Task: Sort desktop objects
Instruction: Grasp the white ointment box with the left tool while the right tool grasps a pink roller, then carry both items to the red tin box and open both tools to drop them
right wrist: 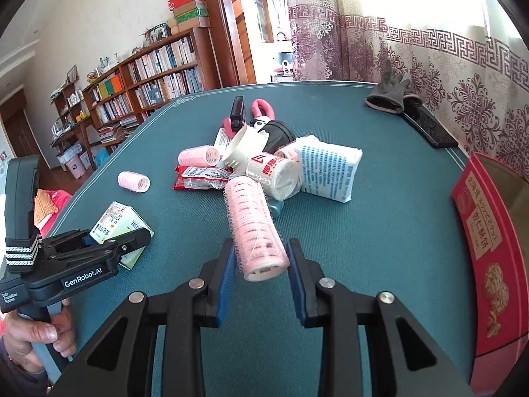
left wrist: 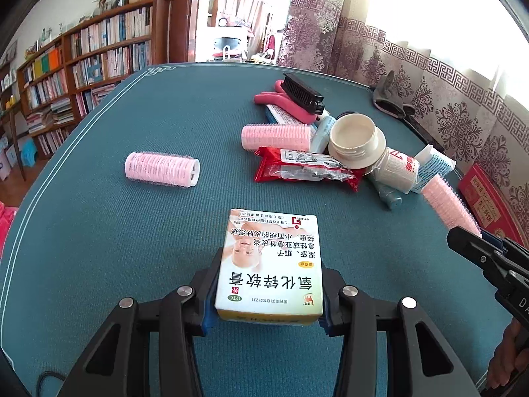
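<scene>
Bookshelves and patterned curtains surround a teal worktop (left wrist: 99, 231) that carries a pile of mixed items near its far right portion.

Step in hand: both hand-held grippers have items between their fingers, so the sort appears to be at the pick-and-carry stage, with most of the pile still unsorted.

- Left hand-held gripper (left wrist: 264, 284): fingers pressed against both long sides of a medicine box (left wrist: 269, 264). In the right wrist view the box (right wrist: 115, 225) sits low over the near left part of the worktop; contact with the surface cannot be told.
- Right hand-held gripper (right wrist: 261, 264): blue pads (right wrist: 228, 274) flank a pink roller (right wrist: 254, 228). A narrow gap shows at each side, so a firm pinch cannot be confirmed. The roller's far end touches the pile.
- Two more pink rollers are present: one (left wrist: 162, 168) alone toward the left edge, one (left wrist: 276, 136) at the left of the pile.
- Pile contents: red packet (left wrist: 307, 168), white jar (left wrist: 357, 140), bandage roll (left wrist: 396, 168), brush (left wrist: 302, 92).
- A red tin (right wrist: 489, 248) lies at the right edge.

Next move, as judged: place the box in a clear zone of its own, then draw the roller clear of the pile toward the other rollers. This calls for a secure grip on the roller first, since its bristled surface may snag neighbouring items.
</scene>
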Motion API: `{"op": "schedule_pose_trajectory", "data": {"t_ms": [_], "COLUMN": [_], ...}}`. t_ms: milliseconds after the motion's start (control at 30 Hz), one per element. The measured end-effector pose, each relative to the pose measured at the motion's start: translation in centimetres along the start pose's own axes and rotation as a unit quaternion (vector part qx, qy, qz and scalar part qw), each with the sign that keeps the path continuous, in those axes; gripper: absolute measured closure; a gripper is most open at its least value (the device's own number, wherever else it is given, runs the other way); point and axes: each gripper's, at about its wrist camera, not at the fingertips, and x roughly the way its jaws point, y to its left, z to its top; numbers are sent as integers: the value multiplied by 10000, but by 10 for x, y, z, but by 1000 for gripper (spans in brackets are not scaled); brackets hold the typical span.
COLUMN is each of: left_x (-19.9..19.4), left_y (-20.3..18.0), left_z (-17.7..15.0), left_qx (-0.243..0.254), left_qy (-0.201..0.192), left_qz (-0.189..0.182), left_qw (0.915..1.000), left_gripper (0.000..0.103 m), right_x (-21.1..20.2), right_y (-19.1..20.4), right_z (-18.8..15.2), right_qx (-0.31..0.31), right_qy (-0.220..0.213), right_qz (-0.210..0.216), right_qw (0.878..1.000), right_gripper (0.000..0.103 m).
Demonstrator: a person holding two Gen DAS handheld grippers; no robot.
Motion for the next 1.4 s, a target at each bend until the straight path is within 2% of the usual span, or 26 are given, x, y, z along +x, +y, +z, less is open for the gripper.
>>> {"op": "schedule_pose_trajectory", "data": {"t_ms": [133, 267, 500, 733, 867, 1000, 1333, 1400], "left_x": [-4, -8, -13, -25, -31, -32, -34, -31], "left_y": [-21, -47, -120, -209, -258, -302, -354, -361], "left_z": [6, 14, 31, 43, 45, 45, 45, 44], "left_qx": [195, 387, 994, 1716, 2070, 2373, 2622, 2675], "left_qy": [-37, -80, -143, -310, -338, -356, -248, -181], "left_qz": [-94, -293, -809, -1369, -1703, -1969, -2459, -2540], "left_qw": [9998, 9988, 9916, 9751, 9628, 9506, 9328, 9293], "left_gripper": [55, 55, 55, 55, 55, 55, 55, 49], "right_x": [-24, -49, -99, -136, -148, -151, -155, -153], "right_y": [-24, -58, -130, -192, -207, -213, -223, -224], "right_z": [1, 0, -12, -33, -43, -45, -51, -51], "right_qx": [244, 563, 1172, 1742, 1784, 1736, 1777, 1813], "right_qy": [-223, -452, -850, -1041, -1093, -1084, -1060, -1014], "right_qz": [-94, -361, -1177, -1978, -2361, -2572, -2867, -2871], "right_qw": [9994, 9967, 9824, 9590, 9489, 9445, 9354, 9351], "right_gripper": [69, 69, 69, 69, 69, 69, 69, 68]}}
